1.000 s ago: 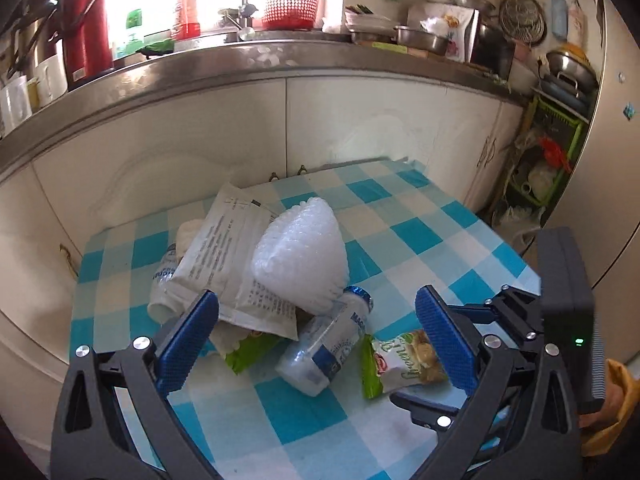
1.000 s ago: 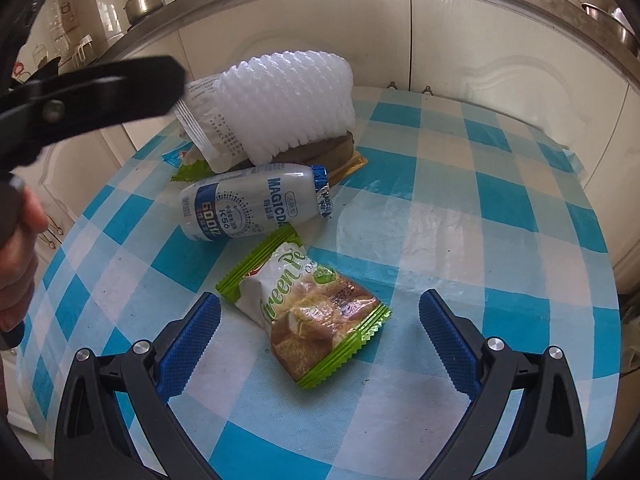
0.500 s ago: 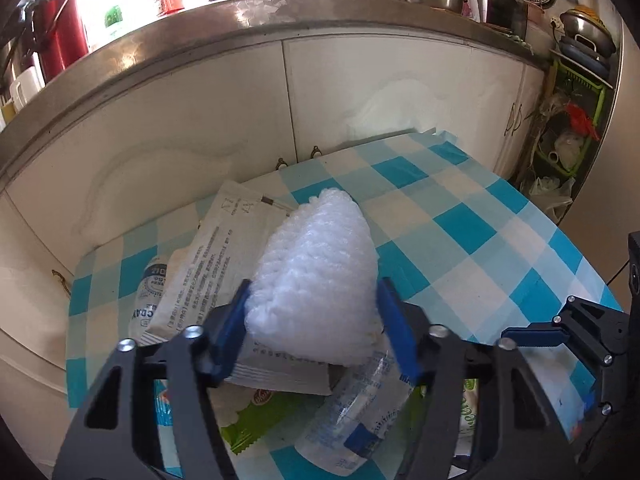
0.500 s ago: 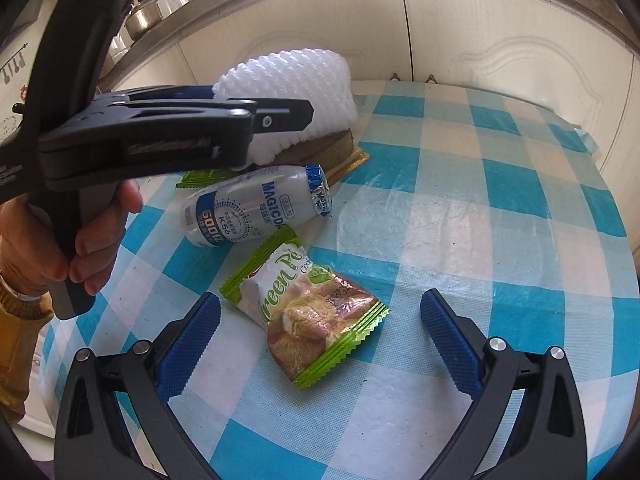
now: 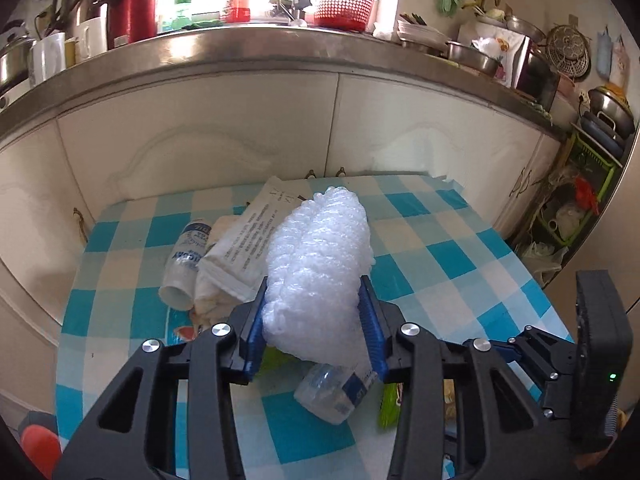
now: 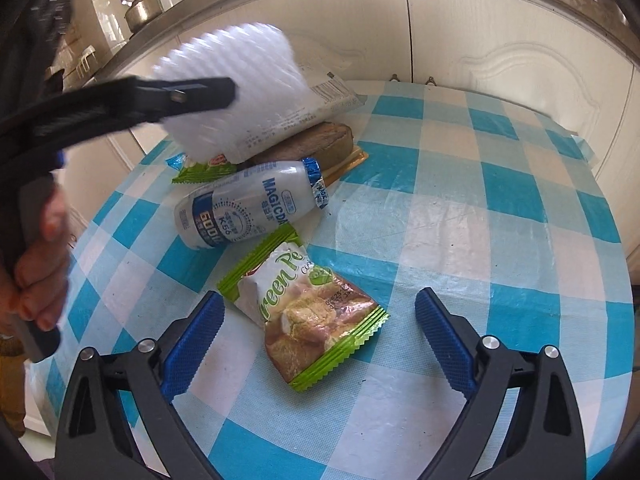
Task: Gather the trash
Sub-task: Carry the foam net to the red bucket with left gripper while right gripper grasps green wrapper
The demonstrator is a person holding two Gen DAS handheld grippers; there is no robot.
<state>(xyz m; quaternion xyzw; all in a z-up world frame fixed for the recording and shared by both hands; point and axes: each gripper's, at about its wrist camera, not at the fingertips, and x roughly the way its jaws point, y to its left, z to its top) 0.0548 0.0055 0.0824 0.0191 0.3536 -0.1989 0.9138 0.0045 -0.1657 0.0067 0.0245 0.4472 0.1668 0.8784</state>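
While left gripper (image 5: 314, 322) clamps foam net (image 5: 320, 264), right gripper (image 6: 316, 336) gapes.

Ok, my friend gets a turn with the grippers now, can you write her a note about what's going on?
Left gripper: shut on the white foam net, held up off the pile.
Right gripper: open, empty, low over the green snack packet.
On the checked tablecloth: the snack packet, the white yogurt bottle lying on its side, a white paper wrapper, a second bottle behind it.
Done: foam net grabbed.
Left: drop the net in the trash (no bin in view), then collect everything else.
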